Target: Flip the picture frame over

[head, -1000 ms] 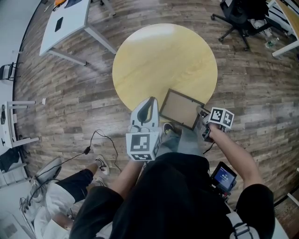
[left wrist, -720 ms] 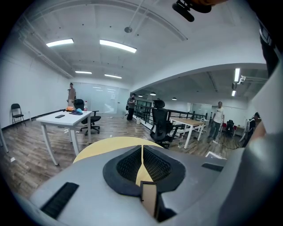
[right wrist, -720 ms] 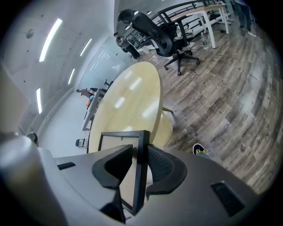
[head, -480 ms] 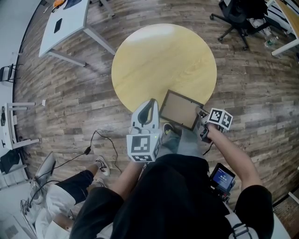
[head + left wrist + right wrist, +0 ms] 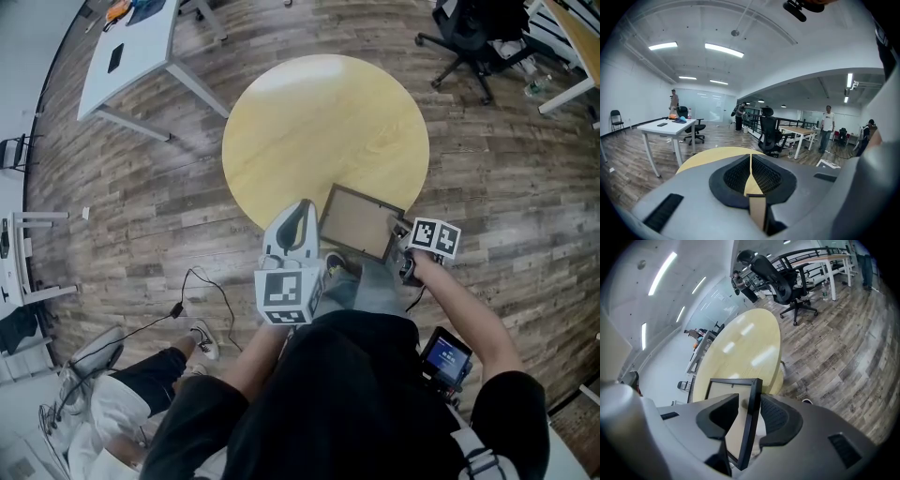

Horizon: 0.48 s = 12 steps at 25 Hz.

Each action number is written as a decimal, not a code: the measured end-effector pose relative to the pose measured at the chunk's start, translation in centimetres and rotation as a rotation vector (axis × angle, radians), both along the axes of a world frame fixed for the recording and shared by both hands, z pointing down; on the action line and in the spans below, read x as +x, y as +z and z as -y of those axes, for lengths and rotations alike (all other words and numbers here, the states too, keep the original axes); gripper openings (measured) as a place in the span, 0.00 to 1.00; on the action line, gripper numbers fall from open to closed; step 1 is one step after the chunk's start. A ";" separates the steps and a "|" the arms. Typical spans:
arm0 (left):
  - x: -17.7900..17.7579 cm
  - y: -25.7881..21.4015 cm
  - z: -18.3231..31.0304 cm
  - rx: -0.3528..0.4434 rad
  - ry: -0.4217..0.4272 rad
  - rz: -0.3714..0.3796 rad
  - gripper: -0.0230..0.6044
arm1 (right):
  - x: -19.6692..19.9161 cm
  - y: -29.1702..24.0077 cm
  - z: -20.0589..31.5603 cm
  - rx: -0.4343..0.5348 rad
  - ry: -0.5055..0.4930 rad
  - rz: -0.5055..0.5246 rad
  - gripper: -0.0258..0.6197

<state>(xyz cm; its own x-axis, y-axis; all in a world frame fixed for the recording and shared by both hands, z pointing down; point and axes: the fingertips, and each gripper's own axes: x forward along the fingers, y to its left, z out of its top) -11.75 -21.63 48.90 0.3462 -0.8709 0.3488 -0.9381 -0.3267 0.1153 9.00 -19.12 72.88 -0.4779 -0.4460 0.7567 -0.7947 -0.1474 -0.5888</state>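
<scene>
The black picture frame [image 5: 356,222] lies with its brown backing up on the near edge of the round yellow table [image 5: 319,131]. Its near right corner is lifted off the tabletop. My right gripper [image 5: 401,234] is at that corner. In the right gripper view the frame's black edge [image 5: 751,418] stands between the jaws of the right gripper [image 5: 749,414], which are opening: the right pad [image 5: 774,414] is close to the edge and the left pad stands apart from it. My left gripper [image 5: 298,214] hovers by the frame's left side, shut and holding nothing, as its own view shows [image 5: 750,165].
A white desk [image 5: 131,47] stands at the back left and an office chair [image 5: 469,37] at the back right. A black cable [image 5: 202,281] runs over the wooden floor. A seated person's legs [image 5: 141,375] are at the lower left.
The right gripper's marker cube has shifted slightly left. The frame and the left gripper have stayed put. The person at the lower left has pulled a leg in.
</scene>
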 end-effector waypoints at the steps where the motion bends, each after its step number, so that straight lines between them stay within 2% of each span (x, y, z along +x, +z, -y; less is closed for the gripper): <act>1: 0.0 -0.1 0.0 0.002 0.000 -0.002 0.08 | -0.1 -0.2 0.2 0.002 -0.005 -0.008 0.25; 4: 0.3 -0.4 -0.1 0.011 0.003 -0.004 0.08 | -0.1 -0.4 0.6 0.004 -0.032 -0.045 0.26; 8: -0.2 -0.5 -0.2 0.011 -0.005 -0.004 0.08 | 0.2 -0.3 1.1 0.016 -0.092 -0.147 0.26; 12: -0.7 -0.3 -0.4 0.013 -0.014 0.001 0.08 | 0.2 -0.5 1.7 0.041 -0.097 -0.162 0.26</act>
